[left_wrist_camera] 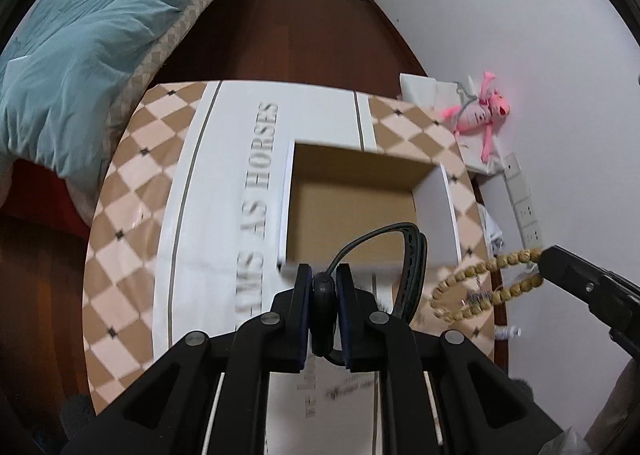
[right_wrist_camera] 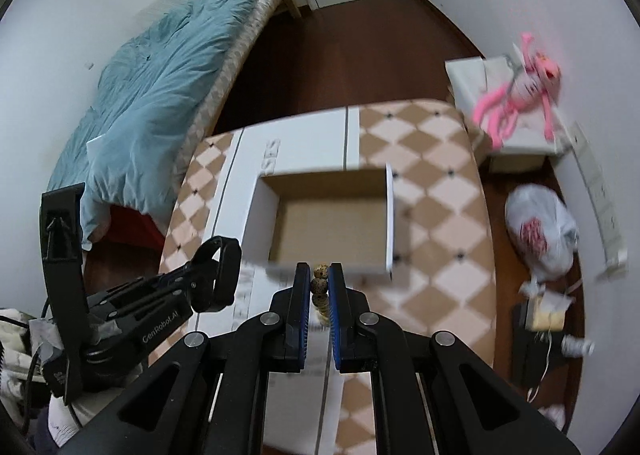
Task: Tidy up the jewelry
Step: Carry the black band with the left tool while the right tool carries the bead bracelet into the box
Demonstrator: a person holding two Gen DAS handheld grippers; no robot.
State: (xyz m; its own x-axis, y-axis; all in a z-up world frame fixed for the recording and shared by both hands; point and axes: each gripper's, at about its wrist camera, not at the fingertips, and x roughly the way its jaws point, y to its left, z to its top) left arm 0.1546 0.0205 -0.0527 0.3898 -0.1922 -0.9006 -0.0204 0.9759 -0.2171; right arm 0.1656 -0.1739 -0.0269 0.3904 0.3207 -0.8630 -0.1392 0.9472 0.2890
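Note:
An open cardboard box [left_wrist_camera: 352, 211] with white outer walls stands on the checkered table; it also shows in the right wrist view [right_wrist_camera: 328, 223]. My left gripper [left_wrist_camera: 324, 295] is shut on a black watch-like band [left_wrist_camera: 412, 267] and holds it just in front of the box's near wall. My right gripper [right_wrist_camera: 319, 287] is shut on a tan beaded bracelet [right_wrist_camera: 320, 283], near the box's front edge. In the left wrist view the bracelet [left_wrist_camera: 472, 287] hangs as a loop from the right gripper's tip [left_wrist_camera: 560, 267]. The left gripper [right_wrist_camera: 208, 279] with the band [right_wrist_camera: 226, 255] shows at the left of the right wrist view.
The table has a brown-and-cream diamond cloth [left_wrist_camera: 132, 195] with a white printed runner [left_wrist_camera: 240, 183]. A bed with a teal duvet [left_wrist_camera: 80, 55] lies to the left. A pink plush toy [right_wrist_camera: 524, 95] sits on a white box at the right. A plastic bag [right_wrist_camera: 540, 227] lies on the floor.

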